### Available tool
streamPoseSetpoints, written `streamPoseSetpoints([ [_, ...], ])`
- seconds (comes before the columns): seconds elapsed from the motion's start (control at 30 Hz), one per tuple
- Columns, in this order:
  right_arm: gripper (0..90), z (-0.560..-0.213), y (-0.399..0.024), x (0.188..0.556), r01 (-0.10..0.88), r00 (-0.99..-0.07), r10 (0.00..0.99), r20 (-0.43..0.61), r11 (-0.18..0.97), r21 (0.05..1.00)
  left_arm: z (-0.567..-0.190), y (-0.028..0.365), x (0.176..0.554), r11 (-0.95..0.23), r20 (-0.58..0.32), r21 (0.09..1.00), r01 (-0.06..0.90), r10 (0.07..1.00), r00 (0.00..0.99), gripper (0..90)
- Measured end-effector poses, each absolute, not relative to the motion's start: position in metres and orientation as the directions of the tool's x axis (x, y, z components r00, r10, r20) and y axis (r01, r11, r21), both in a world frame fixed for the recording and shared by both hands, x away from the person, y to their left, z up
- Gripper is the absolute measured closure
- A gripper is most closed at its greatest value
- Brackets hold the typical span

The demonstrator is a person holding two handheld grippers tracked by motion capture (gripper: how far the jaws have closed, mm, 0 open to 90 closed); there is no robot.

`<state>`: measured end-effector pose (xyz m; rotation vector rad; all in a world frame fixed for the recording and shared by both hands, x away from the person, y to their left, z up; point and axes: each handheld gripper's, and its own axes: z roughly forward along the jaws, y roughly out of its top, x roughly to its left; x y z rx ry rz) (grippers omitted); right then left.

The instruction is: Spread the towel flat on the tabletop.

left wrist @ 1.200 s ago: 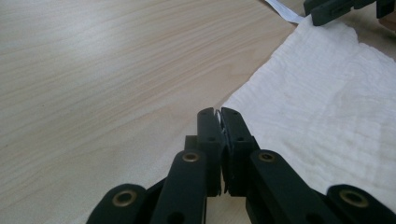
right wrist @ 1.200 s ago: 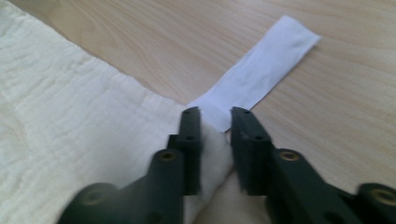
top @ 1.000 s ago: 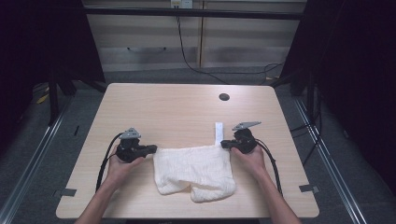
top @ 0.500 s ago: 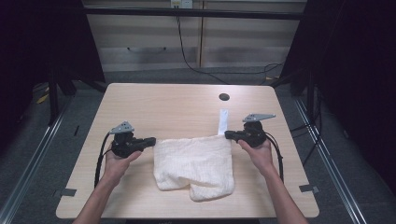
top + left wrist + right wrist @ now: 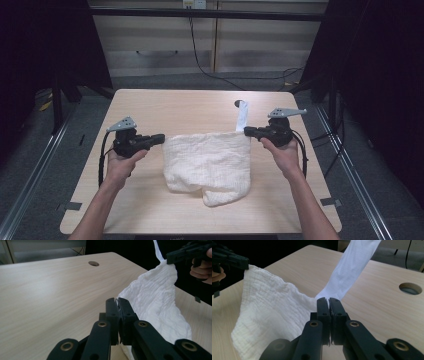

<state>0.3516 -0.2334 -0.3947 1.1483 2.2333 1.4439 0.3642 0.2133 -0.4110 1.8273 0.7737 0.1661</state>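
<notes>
Now the white crinkled cloth (image 5: 207, 162) hangs stretched between the left gripper (image 5: 159, 138) and right gripper (image 5: 247, 131), each clamped on an upper corner.

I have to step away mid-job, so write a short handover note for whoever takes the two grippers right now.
Left gripper: shut on the white cloth's left top corner.
Right gripper: shut on the right top corner, where a smooth white strip sticks up.
Cloth: hanging between them above the table, lower end bunched on the wood.
Done: both corners gripped, top edge raised.
Left: probably lift clear and lay it flat or fold.
</notes>
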Motion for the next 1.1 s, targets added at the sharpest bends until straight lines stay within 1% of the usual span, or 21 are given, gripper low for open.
streamPoseSetpoints([
  [0.03,87.8,-0.390,-0.233,0.352,0.477,-0.660,0.724,0.202,0.196,0.857,-0.407,0.213,0.365,-0.206,-0.230,0.885,0.418,0.586,0.777,87.7],
  [0.1,87.8,-0.377,-0.233,0.355,0.460,-0.663,0.725,0.184,0.202,0.865,-0.398,0.214,0.369,-0.199,-0.230,0.888,0.415,0.589,0.775,87.7],
  [0.27,87.9,-0.363,-0.233,0.358,0.437,-0.667,0.725,0.171,0.194,0.878,-0.383,0.215,0.375,-0.194,-0.218,0.894,0.404,0.599,0.770,87.7],
  [0.3,87.9,-0.356,-0.233,0.357,0.419,-0.670,0.724,0.162,0.190,0.888,-0.374,0.216,0.377,-0.199,-0.205,0.897,0.394,0.603,0.771,87.7],
  [0.37,87.9,-0.353,-0.233,0.358,0.418,-0.672,0.723,0.160,0.193,0.888,-0.370,0.216,0.379,-0.204,-0.197,0.898,0.390,0.606,0.771,87.8],
  [0.43,88.0,-0.344,-0.233,0.361,0.416,-0.669,0.727,0.155,0.194,0.888,-0.354,0.217,0.383,-0.210,-0.170,0.906,0.367,0.613,0.771,87.8],
  [0.53,88.1,-0.335,-0.235,0.365,0.411,-0.666,0.728,0.160,0.180,0.894,-0.343,0.216,0.386,-0.219,-0.151,0.909,0.354,0.619,0.771,87.8],
  [0.67,88.1,-0.313,-0.233,0.375,0.389,-0.665,0.732,0.145,0.174,0.905,-0.320,0.220,0.399,-0.227,-0.122,0.913,0.338,0.639,0.760,87.9],
  [0.73,88.2,-0.310,-0.232,0.377,0.385,-0.667,0.731,0.145,0.172,0.907,-0.315,0.221,0.402,-0.227,-0.120,0.913,0.338,0.643,0.756,87.9],
  [0.77,88.2,-0.301,-0.231,0.382,0.376,-0.667,0.734,0.132,0.179,0.909,-0.308,0.222,0.410,-0.230,-0.110,0.913,0.338,0.658,0.745,87.9],
  [0.8,88.2,-0.301,-0.231,0.382,0.376,-0.667,0.734,0.132,0.179,0.909,-0.308,0.222,0.410,-0.230,-0.110,0.913,0.338,0.658,0.745,88.0],
  [0.83,88.2,-0.291,-0.228,0.390,0.369,-0.662,0.740,0.122,0.181,0.912,-0.301,0.221,0.418,-0.223,-0.110,0.913,0.341,0.671,0.733,88.0],
  [0.93,88.3,-0.283,-0.226,0.397,0.356,-0.656,0.747,0.110,0.177,0.918,-0.296,0.219,0.428,-0.220,-0.113,0.911,0.349,0.681,0.724,88.0],
  [1.0,88.3,-0.271,-0.222,0.409,0.348,-0.635,0.766,0.102,0.165,0.923,-0.294,0.217,0.437,-0.212,-0.119,0.905,0.368,0.706,0.698,88.0],
  [1.1,88.3,-0.267,-0.220,0.414,0.340,-0.631,0.769,0.101,0.157,0.927,-0.291,0.217,0.441,-0.171,-0.139,0.917,0.361,0.711,0.689,88.0],
])
